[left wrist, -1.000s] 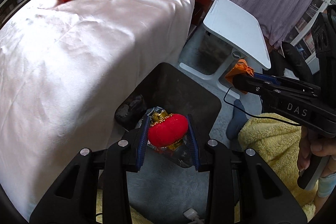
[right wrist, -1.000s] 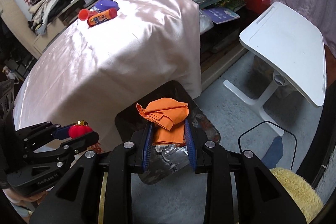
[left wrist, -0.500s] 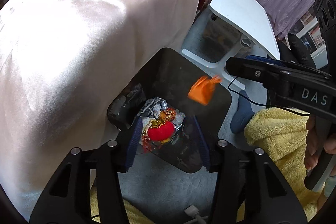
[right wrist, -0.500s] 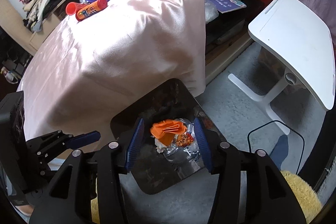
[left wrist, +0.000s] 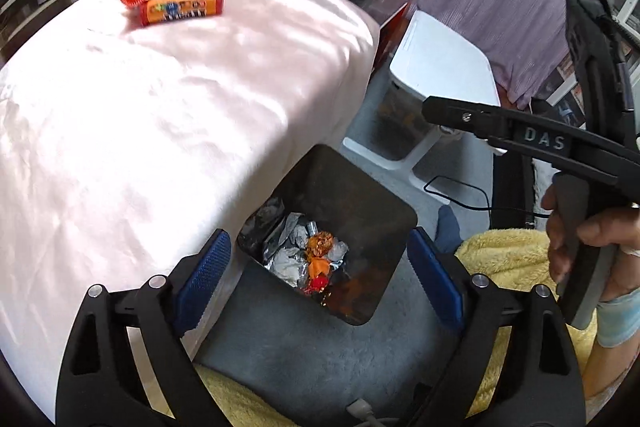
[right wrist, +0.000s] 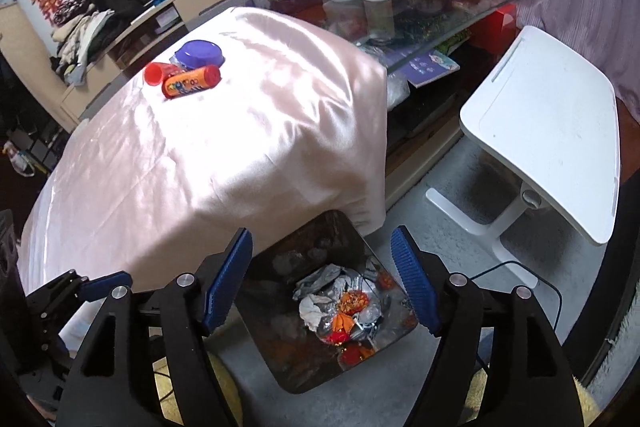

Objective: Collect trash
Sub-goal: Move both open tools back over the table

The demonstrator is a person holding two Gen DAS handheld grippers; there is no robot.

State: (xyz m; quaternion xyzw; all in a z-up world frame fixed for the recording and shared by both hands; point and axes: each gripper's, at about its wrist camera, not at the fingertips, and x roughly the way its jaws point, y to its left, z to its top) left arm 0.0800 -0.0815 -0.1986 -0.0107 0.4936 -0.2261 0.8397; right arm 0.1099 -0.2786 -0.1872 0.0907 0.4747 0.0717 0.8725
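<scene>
Two grippers wide, empty | bin [left wrist: 380,203] holds foil scraps [left wrist: 288,259], orange wrapper [left wrist: 318,267]

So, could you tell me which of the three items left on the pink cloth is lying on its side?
The orange candy tube, lying lengthwise nearest the bin. The red cap and purple lid behind it sit flat.

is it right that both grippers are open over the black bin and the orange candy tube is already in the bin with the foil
Not quite. The orange candy tube lies on the pink cloth beside a red cap, as the right wrist view shows. The rest holds: the left gripper and right gripper are open over the black bin, with foil inside.
</scene>
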